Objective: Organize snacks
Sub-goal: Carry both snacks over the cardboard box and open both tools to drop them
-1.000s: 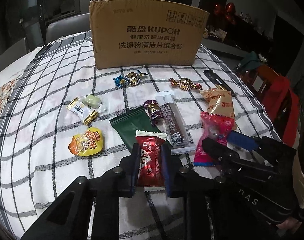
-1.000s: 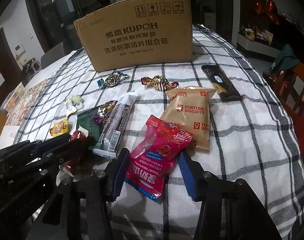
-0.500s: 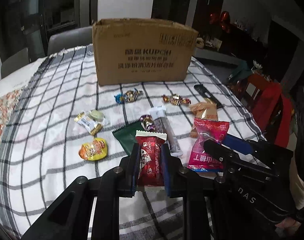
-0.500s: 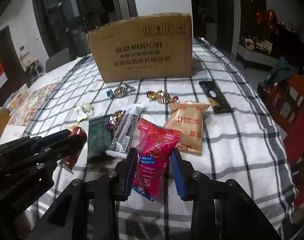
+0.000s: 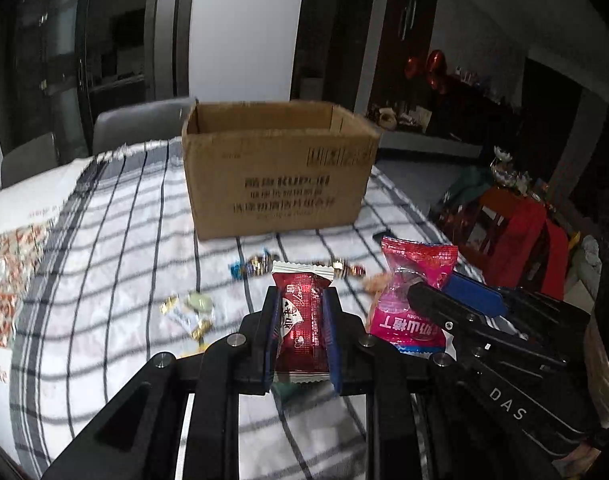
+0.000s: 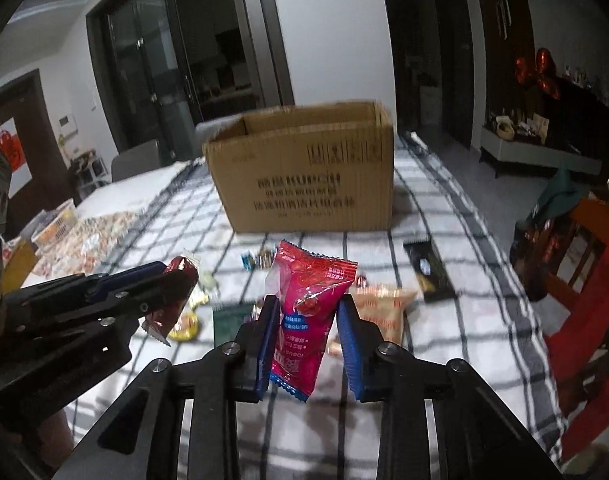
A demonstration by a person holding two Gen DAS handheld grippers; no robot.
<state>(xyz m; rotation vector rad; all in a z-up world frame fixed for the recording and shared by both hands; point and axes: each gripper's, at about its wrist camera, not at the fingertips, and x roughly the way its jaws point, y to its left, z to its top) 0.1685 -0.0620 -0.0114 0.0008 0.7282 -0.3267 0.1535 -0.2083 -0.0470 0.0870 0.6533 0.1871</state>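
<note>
With each hand-held gripper pinching a slippery packet, the left hand-held gripper (image 5: 300, 334) on the dark red snack packet (image 5: 302, 320) and the right hand-held gripper (image 6: 308, 334) on the pink hawthorn snack bag (image 6: 308, 304), either could slide free short of the open cardboard box (image 5: 276, 168) at 12 o'clock.

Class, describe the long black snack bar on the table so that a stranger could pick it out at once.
Start at the open cardboard box on the checked tablecloth. Look near its right front corner: the black bar lies flat there, just beyond the tan biscuit packet. It is the only dark, long, narrow wrapper.
</note>
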